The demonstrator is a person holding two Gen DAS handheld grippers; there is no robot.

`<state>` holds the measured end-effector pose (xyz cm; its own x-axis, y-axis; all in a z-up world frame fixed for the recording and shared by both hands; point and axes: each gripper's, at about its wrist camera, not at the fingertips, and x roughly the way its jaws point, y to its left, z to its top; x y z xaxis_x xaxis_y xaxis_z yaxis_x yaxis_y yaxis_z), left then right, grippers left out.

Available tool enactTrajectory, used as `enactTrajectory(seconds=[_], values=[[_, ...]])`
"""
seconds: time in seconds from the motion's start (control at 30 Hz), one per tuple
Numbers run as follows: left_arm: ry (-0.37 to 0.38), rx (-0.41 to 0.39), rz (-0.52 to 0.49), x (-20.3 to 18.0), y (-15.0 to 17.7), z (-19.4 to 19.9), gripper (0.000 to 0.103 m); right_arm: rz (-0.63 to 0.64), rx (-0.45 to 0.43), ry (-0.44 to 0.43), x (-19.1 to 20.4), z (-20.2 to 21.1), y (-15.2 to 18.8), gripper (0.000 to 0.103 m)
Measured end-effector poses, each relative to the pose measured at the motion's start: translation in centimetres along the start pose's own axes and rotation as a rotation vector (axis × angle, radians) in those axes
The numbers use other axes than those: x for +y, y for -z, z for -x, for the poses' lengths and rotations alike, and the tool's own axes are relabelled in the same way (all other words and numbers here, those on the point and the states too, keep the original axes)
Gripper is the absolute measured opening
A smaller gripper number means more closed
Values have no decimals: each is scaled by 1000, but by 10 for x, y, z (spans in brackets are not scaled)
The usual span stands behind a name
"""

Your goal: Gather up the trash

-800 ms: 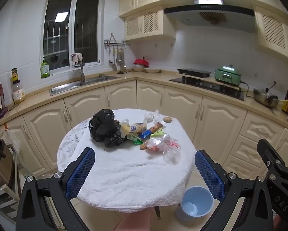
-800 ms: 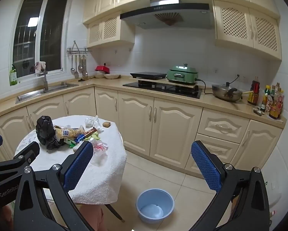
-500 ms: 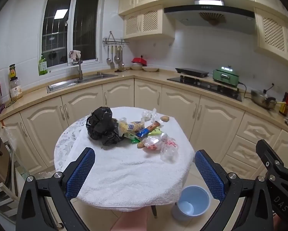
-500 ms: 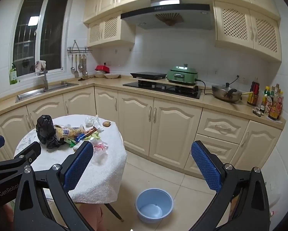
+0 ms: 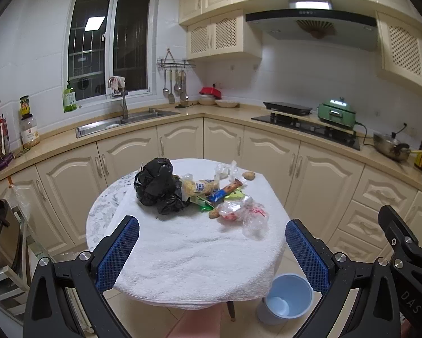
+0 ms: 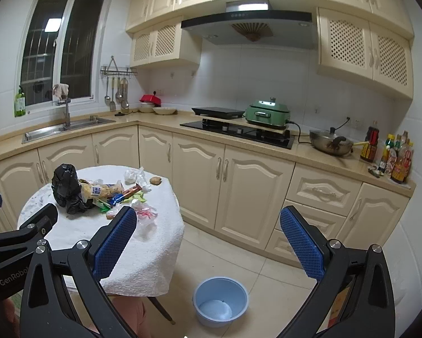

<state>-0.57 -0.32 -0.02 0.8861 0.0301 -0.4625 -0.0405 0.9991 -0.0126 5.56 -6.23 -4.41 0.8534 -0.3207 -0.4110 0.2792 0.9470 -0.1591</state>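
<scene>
A round table under a white towel (image 5: 188,250) carries a pile of trash: a crumpled black bag (image 5: 157,186), a yellow snack packet (image 5: 199,187), an orange-blue wrapper (image 5: 225,190), green wrappers and clear plastic bags (image 5: 244,211). The same pile shows at left in the right wrist view (image 6: 98,191). A light blue bin (image 5: 288,300) stands on the floor beside the table, also in the right wrist view (image 6: 220,301). My left gripper (image 5: 211,248) is open and empty, short of the table. My right gripper (image 6: 208,236) is open and empty over the floor.
Cream cabinets and a beige counter wrap the room, with a sink (image 5: 120,121), a hob and a green cooker (image 5: 336,112), a pan (image 6: 330,142) and bottles (image 6: 397,157). A small brown lump (image 5: 249,175) lies at the table's far edge. Tiled floor lies right of the table.
The view in both cameras has shifted slightly; the table and trash sit a little higher and closer in the left wrist view. Both grippers stay open and empty.
</scene>
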Motion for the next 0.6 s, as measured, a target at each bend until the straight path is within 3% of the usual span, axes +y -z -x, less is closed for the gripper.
enactTrajectory(seconds=[0.43,0.6], values=[[-4,-22,-14,-7,5,4,102,-12,9,1,-1,1,1,103],[-16,-35,-23,6,5,5,102,-5,14,8,3,1,3,103]])
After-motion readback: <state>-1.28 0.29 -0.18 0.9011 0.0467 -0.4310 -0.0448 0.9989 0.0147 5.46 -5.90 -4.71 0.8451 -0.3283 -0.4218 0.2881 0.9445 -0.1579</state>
